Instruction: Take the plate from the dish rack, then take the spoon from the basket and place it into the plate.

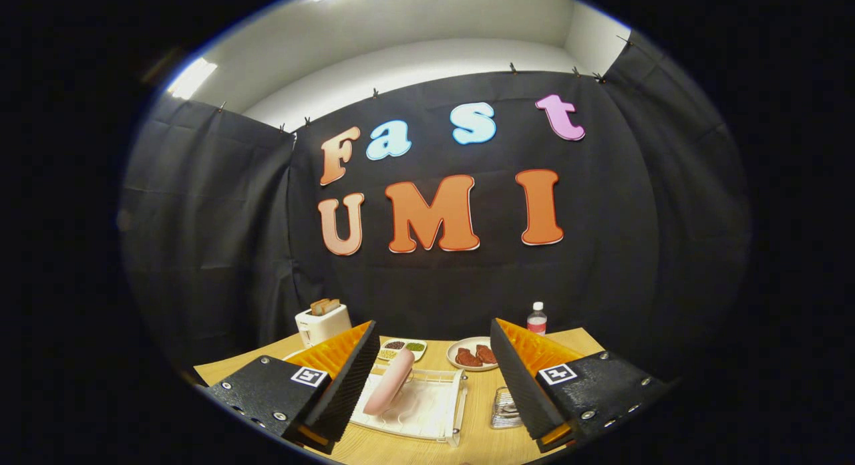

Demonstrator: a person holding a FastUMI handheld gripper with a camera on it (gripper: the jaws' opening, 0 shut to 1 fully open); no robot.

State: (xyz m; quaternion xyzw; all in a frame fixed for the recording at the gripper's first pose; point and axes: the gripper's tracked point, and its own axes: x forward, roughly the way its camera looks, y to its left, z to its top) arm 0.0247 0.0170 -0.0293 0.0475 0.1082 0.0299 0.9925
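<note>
The claw [434, 378] hangs above the wooden surface [481, 418] with its fingers spread wide apart, gripping nothing. Between them and just ahead sits the white rack [427, 411], and the pink plate [389, 389] stands tilted on edge in it, close by the left finger. A small wire basket [504, 411] rests just beside the right finger, partly hidden by it; I cannot make out the spoon inside. Beyond the fingers are a dish of dark meat pieces [473, 355], a small tray of seeds [401, 349], a toaster [323, 323] with bread in it, and a bottle [536, 319].
</note>
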